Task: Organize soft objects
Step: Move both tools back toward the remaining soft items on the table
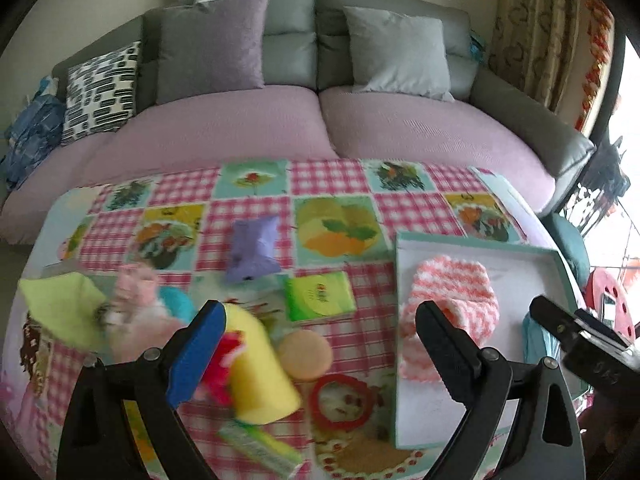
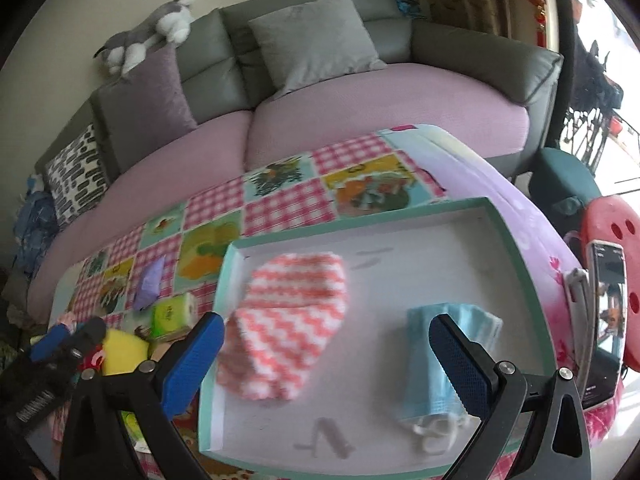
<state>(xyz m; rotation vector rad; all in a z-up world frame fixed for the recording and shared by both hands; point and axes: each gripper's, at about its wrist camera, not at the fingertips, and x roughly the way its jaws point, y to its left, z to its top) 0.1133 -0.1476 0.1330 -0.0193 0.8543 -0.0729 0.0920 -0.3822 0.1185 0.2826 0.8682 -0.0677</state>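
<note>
A white tray with a teal rim (image 2: 360, 216) holds a pink-and-white fuzzy cloth (image 2: 288, 320) and a stack of blue face masks (image 2: 420, 364). My right gripper (image 2: 332, 356) hovers open over the tray, between the cloth and the masks, holding nothing. My left gripper (image 1: 320, 344) is open over the patchwork tablecloth, left of the tray (image 1: 404, 360). A yellow foam piece (image 1: 260, 364) with something red lies beside its left finger. An orange round sponge (image 1: 306, 354) and a red ring (image 1: 340, 402) lie between the fingers. The fuzzy cloth (image 1: 452, 296) sits behind its right finger.
Farther back lie a purple pouch (image 1: 254, 254) and a green tissue pack (image 1: 320, 296), with a lime cloth (image 1: 60, 304) and pink plush (image 1: 136, 304) at left. A grey sofa with pink seats (image 1: 320, 128) stands behind the table. A phone on a stand (image 2: 608, 320) is at right.
</note>
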